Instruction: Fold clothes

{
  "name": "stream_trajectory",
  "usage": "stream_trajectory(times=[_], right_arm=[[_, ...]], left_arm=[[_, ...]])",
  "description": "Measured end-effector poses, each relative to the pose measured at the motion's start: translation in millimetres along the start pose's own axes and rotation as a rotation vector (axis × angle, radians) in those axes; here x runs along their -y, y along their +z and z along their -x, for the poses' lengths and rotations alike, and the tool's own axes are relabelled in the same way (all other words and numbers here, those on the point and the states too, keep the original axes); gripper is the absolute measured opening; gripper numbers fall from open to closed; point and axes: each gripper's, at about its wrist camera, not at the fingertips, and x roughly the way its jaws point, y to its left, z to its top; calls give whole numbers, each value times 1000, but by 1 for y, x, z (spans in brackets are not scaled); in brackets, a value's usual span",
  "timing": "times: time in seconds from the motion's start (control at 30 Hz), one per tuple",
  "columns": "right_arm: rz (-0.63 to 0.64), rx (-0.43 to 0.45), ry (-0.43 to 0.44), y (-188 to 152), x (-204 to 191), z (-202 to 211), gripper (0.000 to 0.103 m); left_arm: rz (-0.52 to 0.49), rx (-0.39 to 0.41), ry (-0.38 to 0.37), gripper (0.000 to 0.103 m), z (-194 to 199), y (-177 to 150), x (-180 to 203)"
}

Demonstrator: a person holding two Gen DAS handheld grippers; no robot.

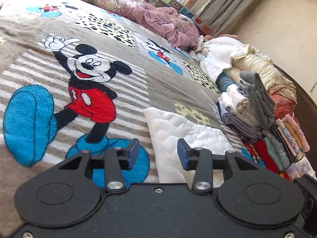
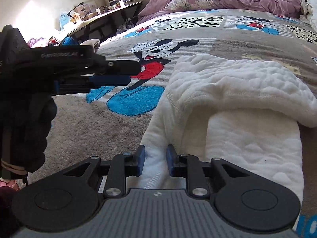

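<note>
The left hand-held gripper [image 1: 158,151] hangs with its blue pads [image 1: 133,152] well apart and nothing between them, above the near left corner of the white quilted garment [image 1: 184,130]. From the right wrist view this same tool shows side-on, up and to the left of the garment, gripped by a dark gloved hand [image 2: 27,130].

The right hand-held gripper [image 2: 155,161] stands narrow, its pads on either side of a raised fold at the garment's near stitched edge; whether they actually press the cloth cannot be told.

The garment lies on the bed's cartoon-mouse blanket [image 1: 59,79], partly folded: its upper part is turned back over the lower, leaving a rounded opening between the layers. The big printed mouse figure [image 2: 156,59] sits just left of the garment.

To the right of the garment, along the bed's edge, stands a stack of folded clothes [image 1: 255,109], with a row of smaller folded pieces [image 1: 285,148] nearer. Beyond the garment, at the bed's far side, a crumpled mauve quilt [image 1: 158,17] lies heaped.
</note>
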Motion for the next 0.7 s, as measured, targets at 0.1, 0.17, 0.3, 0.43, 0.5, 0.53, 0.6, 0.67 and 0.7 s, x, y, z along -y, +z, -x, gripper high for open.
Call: stream_trajectory(times=[0.1,0.17,0.3,0.43,0.5,0.53,0.6,0.67,0.7], right_arm=[[34,2,-16,-2,-5,0,23],[65,1,-34,-2,-10,-1,24],[134,2,-71,-5,-21,-2,25],[171,10,-93,-7,-26,-3,25],[170,14,-94,-7,-26,-4,26],[169,15,-94,-8,-25,-5,26],[170,17,-98,-8,-25,-6,26],[180,13,-108,-8,-28,-6,26],[178,12,-111,-8,-29,-6,26]], left_arm=[[46,-24,-59,40,-29,11,-12],[-21,-14,-60,40,-40,16,-4],[-427,-27,45,36,-61,16,35],[-714,-48,73,36,-80,-7,59],[-737,-44,75,36,-86,-14,57],[-717,-45,64,36,-85,-12,53],[-663,-35,51,37,-78,-3,46],[-607,-12,51,37,-67,5,43],[-590,-12,39,37,-62,7,41]])
